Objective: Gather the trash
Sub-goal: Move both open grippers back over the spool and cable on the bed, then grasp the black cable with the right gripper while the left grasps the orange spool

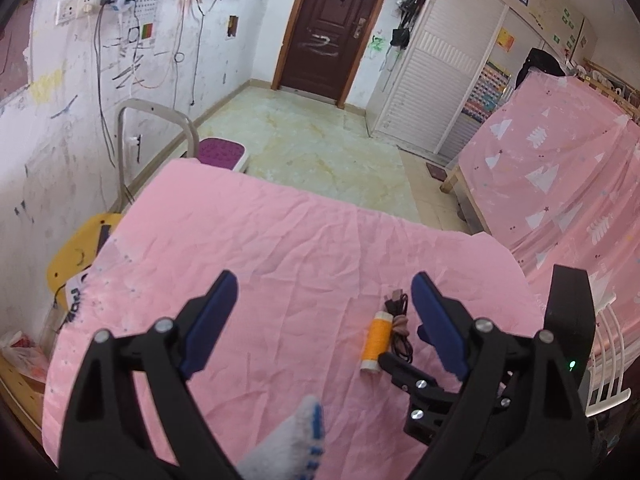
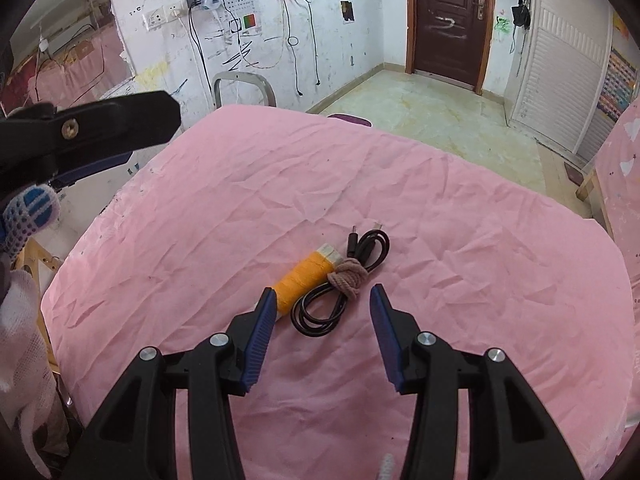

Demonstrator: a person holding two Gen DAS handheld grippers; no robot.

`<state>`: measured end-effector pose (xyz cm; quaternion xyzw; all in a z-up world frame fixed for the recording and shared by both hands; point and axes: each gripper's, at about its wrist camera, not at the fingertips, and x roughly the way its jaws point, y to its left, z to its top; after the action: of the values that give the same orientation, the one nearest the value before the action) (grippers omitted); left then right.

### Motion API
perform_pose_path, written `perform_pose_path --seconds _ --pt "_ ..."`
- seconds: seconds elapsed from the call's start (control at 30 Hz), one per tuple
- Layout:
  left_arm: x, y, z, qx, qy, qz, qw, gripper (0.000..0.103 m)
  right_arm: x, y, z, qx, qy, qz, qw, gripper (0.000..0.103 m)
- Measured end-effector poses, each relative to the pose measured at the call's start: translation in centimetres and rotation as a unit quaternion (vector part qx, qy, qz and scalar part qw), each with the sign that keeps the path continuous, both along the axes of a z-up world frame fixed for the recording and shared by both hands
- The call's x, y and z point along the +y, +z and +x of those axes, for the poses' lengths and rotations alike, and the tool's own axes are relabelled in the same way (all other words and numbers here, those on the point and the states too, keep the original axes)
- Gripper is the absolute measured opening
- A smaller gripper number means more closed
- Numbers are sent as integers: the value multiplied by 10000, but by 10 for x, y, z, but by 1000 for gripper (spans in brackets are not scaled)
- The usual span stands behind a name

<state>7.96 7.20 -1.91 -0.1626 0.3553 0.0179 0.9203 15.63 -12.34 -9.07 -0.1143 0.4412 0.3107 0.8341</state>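
Note:
An orange thread spool lies on the pink cloth-covered table, touching a coiled black USB cable tied with a brown hair band. My right gripper is open and empty, hovering just in front of the cable coil with its fingers either side of it. The left wrist view shows the spool and cable too. My left gripper is open and empty, above the table left of the items. The right gripper's body shows beside the spool.
A metal chair back and a purple stool stand beyond the table's far edge. A bed with a pink sheet is on the right. A yellow chair sits at the table's left. The tiled floor leads to a brown door.

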Motion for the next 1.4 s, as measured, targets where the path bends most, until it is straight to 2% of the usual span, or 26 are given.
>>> perform_pose_path --seconds 0.23,0.47,0.6,0.73,0.77,1.0,1.33,1.4 --pt "9 -13 8 158 18 -18 9999 85 -7 -2 10 12 -228 -48 9997 39" --pt "15 -21 12 263 29 -42 9996 85 -9 -11 21 4 -438 -326 9985 39" --pt "11 -23 14 295 -29 60 9995 85 -4 -11 20 -148 -401 -408 9983 38" --pt "7 -29 16 392 -123 177 9990 85 1 -10 19 -219 -315 -431 9983 10" --pt "6 -31 17 426 -139 183 9988 85 1 -10 19 -223 -303 -421 9984 8" --pt "-1 -38 16 552 -239 294 9978 85 -13 -5 24 -146 -469 -170 9986 7" --pt "-46 -52 29 806 -836 753 9904 84 -62 18 25 -241 -862 308 9955 7" --pt "-54 -55 32 870 -945 809 9884 76 -70 21 23 -266 -908 374 9948 7"
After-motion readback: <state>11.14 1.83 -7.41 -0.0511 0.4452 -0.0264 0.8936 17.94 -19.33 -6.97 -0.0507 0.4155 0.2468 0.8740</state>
